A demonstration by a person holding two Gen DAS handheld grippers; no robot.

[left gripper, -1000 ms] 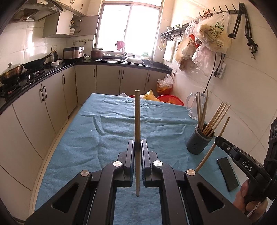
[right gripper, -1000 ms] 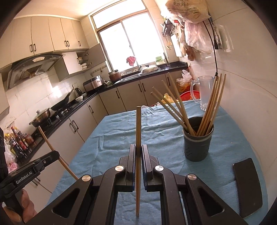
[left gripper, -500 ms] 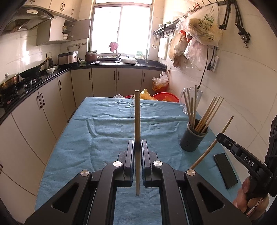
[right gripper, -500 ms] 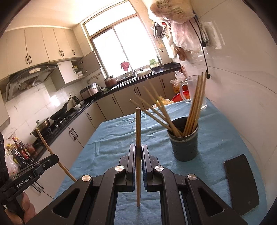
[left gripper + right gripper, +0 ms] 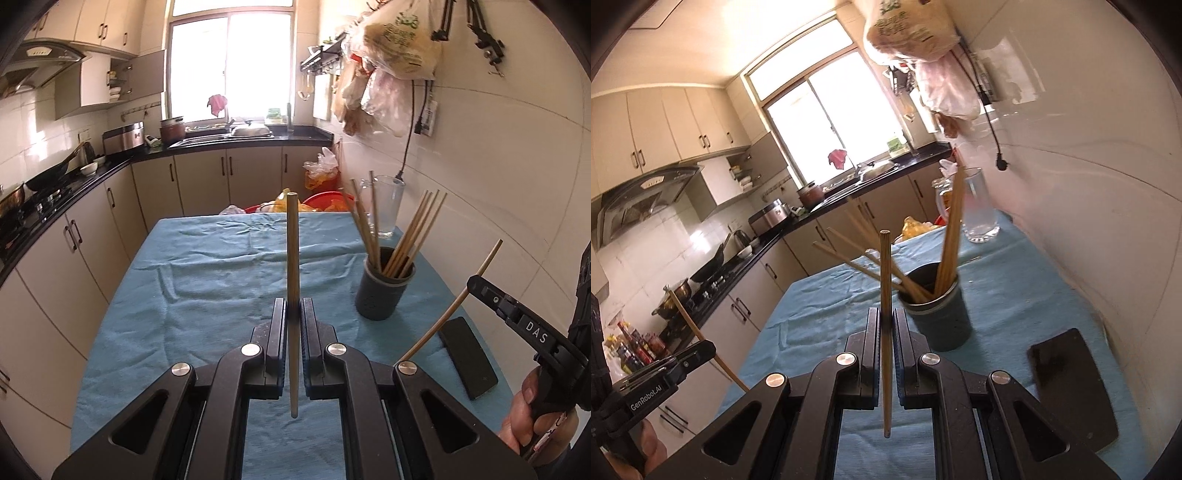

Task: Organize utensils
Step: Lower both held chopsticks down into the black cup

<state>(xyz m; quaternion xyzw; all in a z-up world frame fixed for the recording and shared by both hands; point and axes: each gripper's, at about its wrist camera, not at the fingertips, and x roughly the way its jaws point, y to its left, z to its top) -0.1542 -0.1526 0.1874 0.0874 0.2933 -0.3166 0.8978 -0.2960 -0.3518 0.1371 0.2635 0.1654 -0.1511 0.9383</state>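
We find each hand-held gripper clamped on one chopstick: the left hand-held gripper (image 5: 294, 314) holds its chopstick (image 5: 292, 258) upright, as does the right hand-held gripper (image 5: 885, 325) with its chopstick (image 5: 885, 280). The grey holder (image 5: 940, 317) stands on the blue-covered counter (image 5: 1015, 291), just ahead-right of the right one, which we judge nearer; from the left it lies well right.
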